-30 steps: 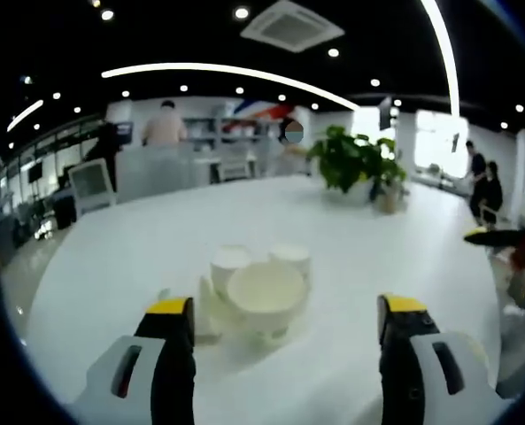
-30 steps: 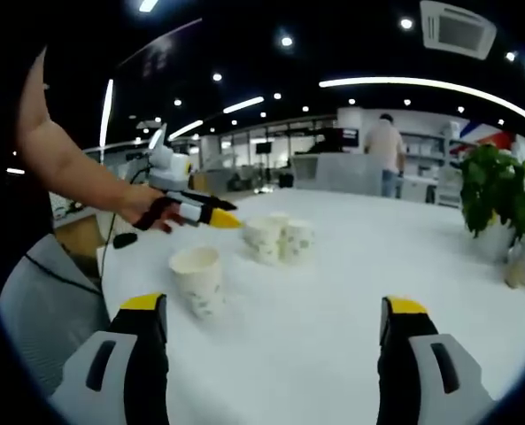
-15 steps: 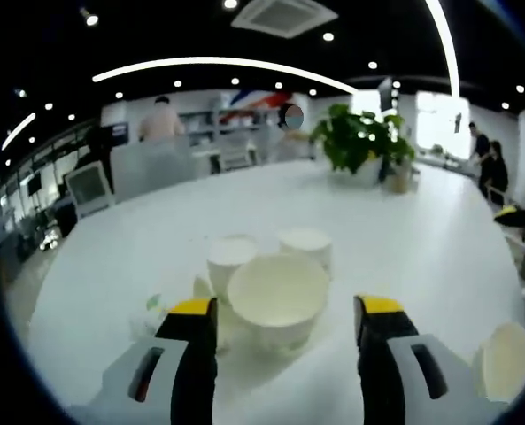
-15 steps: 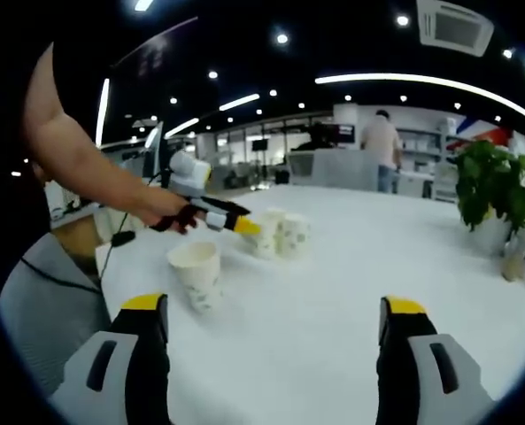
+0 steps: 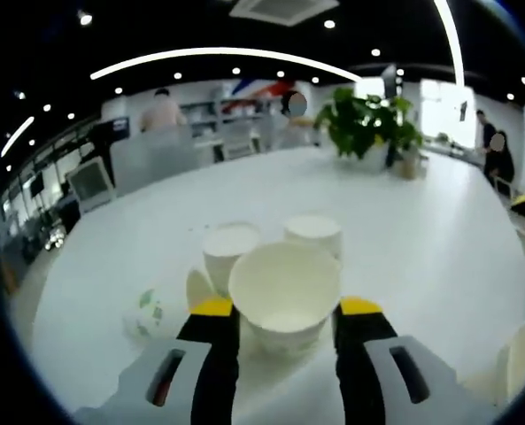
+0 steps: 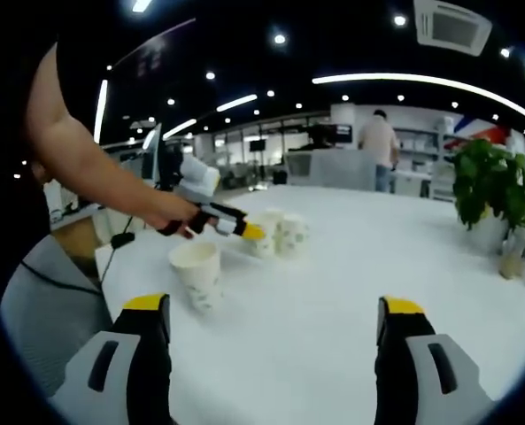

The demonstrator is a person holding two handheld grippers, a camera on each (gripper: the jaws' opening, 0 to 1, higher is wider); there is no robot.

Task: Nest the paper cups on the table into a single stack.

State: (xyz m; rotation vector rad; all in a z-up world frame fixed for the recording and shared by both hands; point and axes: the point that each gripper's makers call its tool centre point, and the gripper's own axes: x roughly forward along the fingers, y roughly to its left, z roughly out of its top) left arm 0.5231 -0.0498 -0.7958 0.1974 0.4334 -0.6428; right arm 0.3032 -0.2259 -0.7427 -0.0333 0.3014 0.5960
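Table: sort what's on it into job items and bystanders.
Job:
nearest paper cup between the left hand-held gripper jaws
two cups behind it
lone cup

Bystanders:
potted plant
table

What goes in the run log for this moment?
left gripper: closing around nearest cup | right gripper: open, idle | stack: not started

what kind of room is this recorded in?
Probably an open-plan office: a big white table, a potted plant, a ceiling air-conditioning unit and people at a counter behind.
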